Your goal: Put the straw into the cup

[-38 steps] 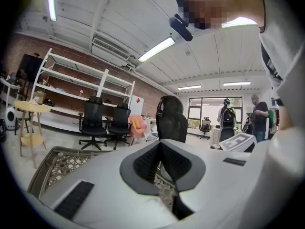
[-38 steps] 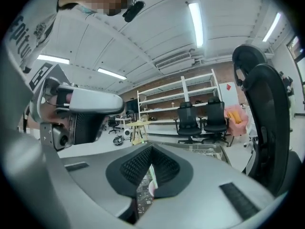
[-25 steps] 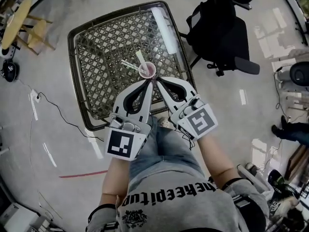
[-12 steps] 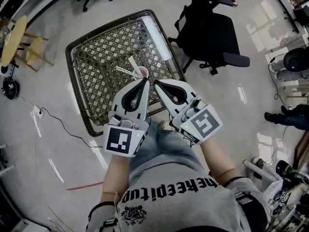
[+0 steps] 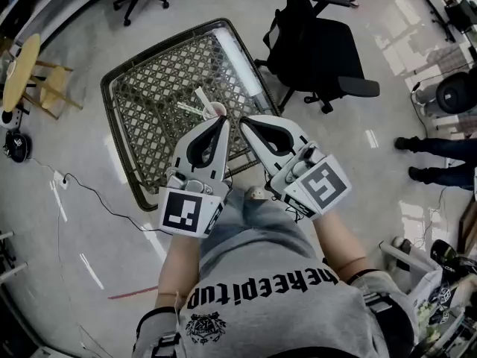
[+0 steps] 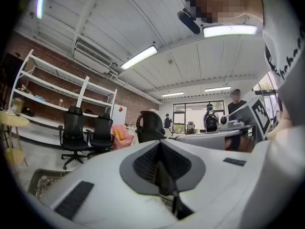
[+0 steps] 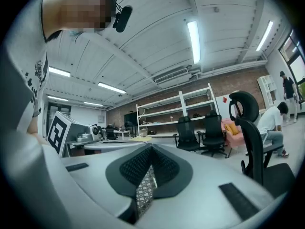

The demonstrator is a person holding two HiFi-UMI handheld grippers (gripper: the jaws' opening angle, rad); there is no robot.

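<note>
Both grippers are held side by side, tips converging over the near part of a square dark-framed table with a woven lattice top [image 5: 141, 88].

Left gripper [image 5: 224, 119]: in its own view [image 6: 159, 142] we see the jaws closed tip to tip, with nothing between the ribbed dark pads.

Right gripper [image 5: 241, 120]: in its own view [image 7: 151, 146] the jaws are likewise closed at the tips and hold nothing. Only the table lattice shows through the slit lower down.

The small round cup with a pinkish inside [image 5: 216, 110] stands on the lattice just beyond the left jaw tips and slightly left of the right jaw tips. We cannot tell whether the left tips touch it.

A pale white straw [image 5: 201, 97] leans out of the cup, up and away from both jaw pairs. A second thin pale straw [image 5: 187, 108] runs left from the cup; we cannot tell whether it is in the cup or lying on the table.

A black office chair [image 5: 328, 51] stands beyond the right jaws, off the table.
</note>
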